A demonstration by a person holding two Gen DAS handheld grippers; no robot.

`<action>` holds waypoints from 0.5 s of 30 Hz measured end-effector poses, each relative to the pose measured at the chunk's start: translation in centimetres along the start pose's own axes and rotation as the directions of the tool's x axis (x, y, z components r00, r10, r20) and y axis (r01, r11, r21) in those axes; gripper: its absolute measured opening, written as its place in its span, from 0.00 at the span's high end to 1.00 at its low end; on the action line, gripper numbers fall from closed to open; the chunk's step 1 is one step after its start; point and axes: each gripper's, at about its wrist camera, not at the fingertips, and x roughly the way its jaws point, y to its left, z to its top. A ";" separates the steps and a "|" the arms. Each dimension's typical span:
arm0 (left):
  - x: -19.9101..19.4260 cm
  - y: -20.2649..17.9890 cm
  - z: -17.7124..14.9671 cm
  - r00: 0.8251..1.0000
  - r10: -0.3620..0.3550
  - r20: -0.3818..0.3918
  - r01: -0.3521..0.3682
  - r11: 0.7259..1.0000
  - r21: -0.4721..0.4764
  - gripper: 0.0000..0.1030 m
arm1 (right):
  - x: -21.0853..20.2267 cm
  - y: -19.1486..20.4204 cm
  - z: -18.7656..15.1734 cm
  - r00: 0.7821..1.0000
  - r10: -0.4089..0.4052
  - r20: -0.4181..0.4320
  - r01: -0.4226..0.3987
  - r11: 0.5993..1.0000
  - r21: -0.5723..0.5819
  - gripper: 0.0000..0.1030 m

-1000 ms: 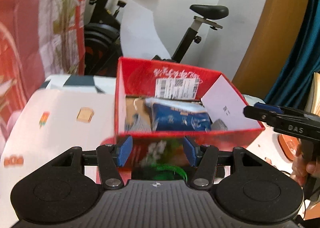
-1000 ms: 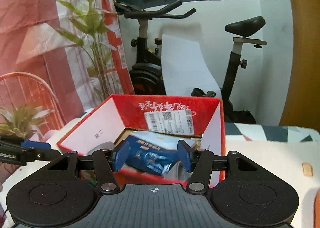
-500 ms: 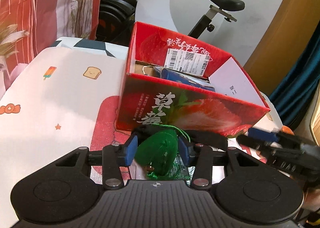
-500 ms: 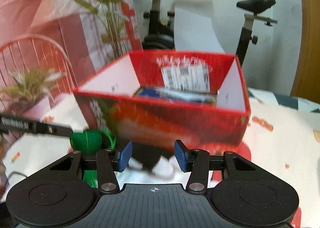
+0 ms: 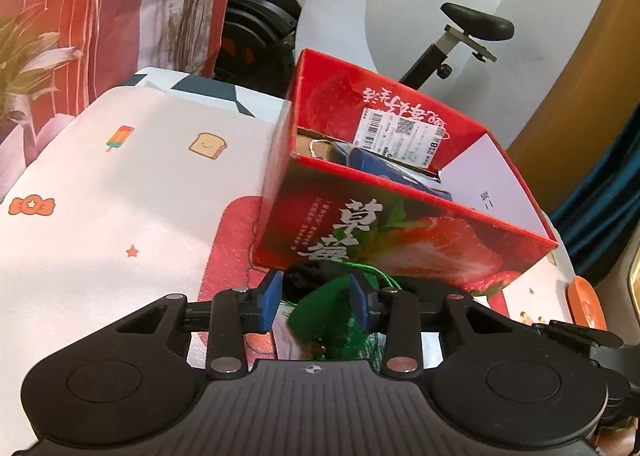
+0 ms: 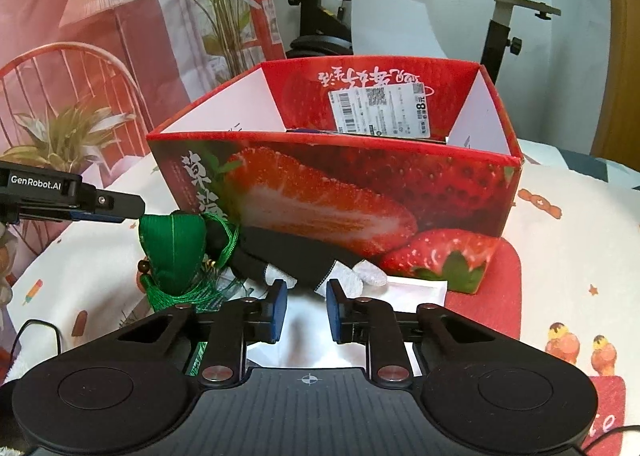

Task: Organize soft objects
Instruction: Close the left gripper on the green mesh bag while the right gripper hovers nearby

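I have lowered both tongs to the bench; left tongs point(image 5: 314, 302) closing around the green tasselled fabric sachet point(image 5: 328, 310), right tongs point(image 6: 306, 306) narrowed, empty.

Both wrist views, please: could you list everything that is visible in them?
Strawberry box: one, red, on the tablecloth.
Blue packet: one, inside the box.
Tasselled pouch: one, green, by the box's front.
Glove: one, black and white, along the box's front.
Flat packet: one, white, beside the glove.
Exercise bike: one, black, behind.
Left gripper: one, blue fingers just closing, pouch between, unclamped.
Right gripper: one, blue fingers just closing near the glove, nothing gripped.
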 end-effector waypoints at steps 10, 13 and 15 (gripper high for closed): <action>1.0 0.0 0.1 0.997 -0.067 -0.033 0.065 0.997 -0.041 0.62 | 0.1 0.3 0.0 1.000 0.010 -0.006 -0.010 1.000 -0.009 0.79; 1.4 -0.5 -0.1 0.993 -0.105 -0.044 0.103 0.994 -0.048 0.62 | 0.1 0.5 0.0 1.000 0.015 -0.006 -0.015 1.000 -0.018 0.79; 1.6 -0.9 -0.3 0.990 -0.132 -0.058 0.129 0.990 -0.048 0.62 | 0.1 0.6 -0.1 1.000 0.018 -0.008 -0.018 1.000 -0.020 0.79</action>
